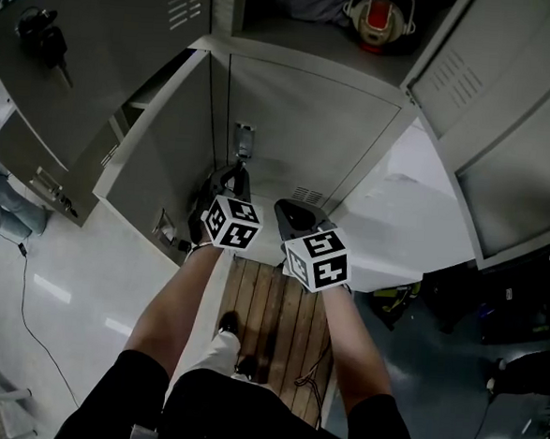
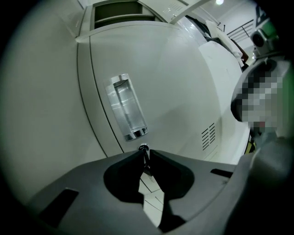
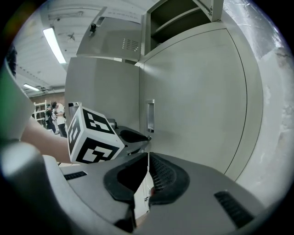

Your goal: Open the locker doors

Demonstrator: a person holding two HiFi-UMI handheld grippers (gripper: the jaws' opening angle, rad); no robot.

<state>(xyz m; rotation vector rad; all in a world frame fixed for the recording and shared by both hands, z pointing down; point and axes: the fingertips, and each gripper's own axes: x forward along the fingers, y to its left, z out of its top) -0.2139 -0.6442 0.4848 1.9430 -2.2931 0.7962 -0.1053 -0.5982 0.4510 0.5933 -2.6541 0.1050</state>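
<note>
The closed grey locker door faces me, with a recessed metal handle near its left edge. Seen from the left gripper view, the handle sits just above a small lock with a key. My left gripper is shut on that key, and its tips are right at the door. In the head view the left gripper reaches just below the handle. My right gripper is held back from the door, shut with nothing in it. The left gripper also shows in the right gripper view, at the lock.
An open locker door swings out at the left, and another above it carries keys. Open doors stand at the right. The upper compartment holds a red and white object. I stand on a wooden pallet.
</note>
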